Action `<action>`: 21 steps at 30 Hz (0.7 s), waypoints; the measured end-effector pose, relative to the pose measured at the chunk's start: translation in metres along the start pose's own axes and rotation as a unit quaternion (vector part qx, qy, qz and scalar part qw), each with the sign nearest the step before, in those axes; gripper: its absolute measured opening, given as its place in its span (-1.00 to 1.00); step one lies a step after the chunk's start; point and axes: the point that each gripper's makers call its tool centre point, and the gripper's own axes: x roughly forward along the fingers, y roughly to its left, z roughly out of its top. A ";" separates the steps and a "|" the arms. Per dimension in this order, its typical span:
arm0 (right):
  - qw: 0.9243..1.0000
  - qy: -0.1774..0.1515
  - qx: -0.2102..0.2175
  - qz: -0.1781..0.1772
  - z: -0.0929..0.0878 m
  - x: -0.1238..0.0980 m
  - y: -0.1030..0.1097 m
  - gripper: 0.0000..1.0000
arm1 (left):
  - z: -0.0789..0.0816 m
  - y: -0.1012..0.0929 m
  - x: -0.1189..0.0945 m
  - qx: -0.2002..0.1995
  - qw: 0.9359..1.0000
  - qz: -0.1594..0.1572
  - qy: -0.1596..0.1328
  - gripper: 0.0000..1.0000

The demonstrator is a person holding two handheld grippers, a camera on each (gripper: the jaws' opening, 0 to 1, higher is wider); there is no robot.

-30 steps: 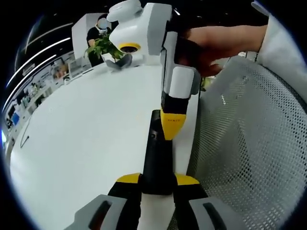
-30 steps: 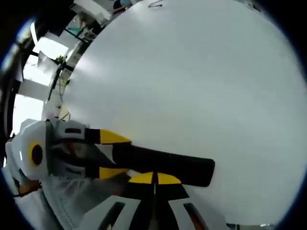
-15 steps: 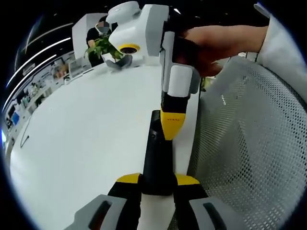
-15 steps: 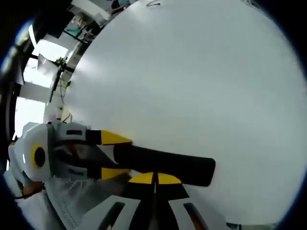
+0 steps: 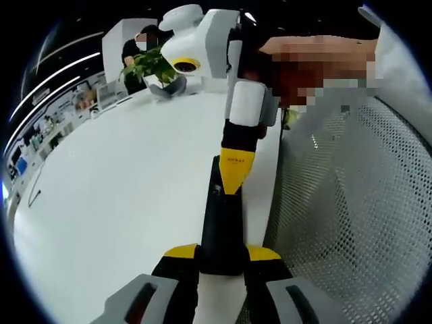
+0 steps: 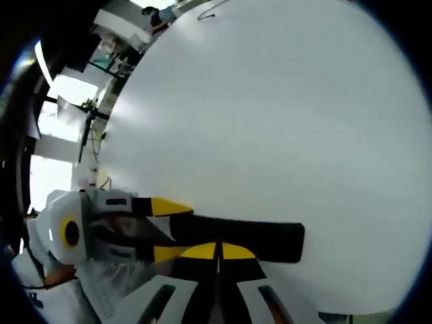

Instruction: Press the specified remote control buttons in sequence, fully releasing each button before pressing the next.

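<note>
A long black remote [image 5: 220, 216] runs straight up from my left gripper [image 5: 221, 252], which is shut on its near end, one yellow jaw on each side. My right gripper [image 5: 235, 172] comes down from above with its jaws together, and its yellow tip sits on the remote's far half, beside a small button. In the right gripper view the remote [image 6: 250, 236] lies crosswise just above my right gripper [image 6: 217, 251], whose two yellow tips touch each other. There the left gripper [image 6: 167, 229] reaches in from the left and clamps the remote's end.
The white table [image 5: 121, 189] stretches left and away; its edge runs just right of the remote. A grey mesh chair [image 5: 351, 209] stands beyond that edge. A potted plant [image 5: 150, 66] and a person are at the far end. A small thin dark object [image 5: 34, 197] lies far left.
My right gripper has tilted and its tip has slid slightly toward the remote's far end. The left gripper and the remote have stayed put.
</note>
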 end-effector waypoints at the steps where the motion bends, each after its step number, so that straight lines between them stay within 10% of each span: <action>1: 1.000 -0.001 -0.001 0.001 0.001 0.000 0.000 -1.00 | 0.000 0.000 0.000 0.000 1.000 0.000 0.000 -0.51; 21: 1.000 0.002 -0.008 0.012 0.001 0.012 0.002 -1.00 | 0.000 0.000 0.000 -0.002 1.000 0.000 -0.002 -0.51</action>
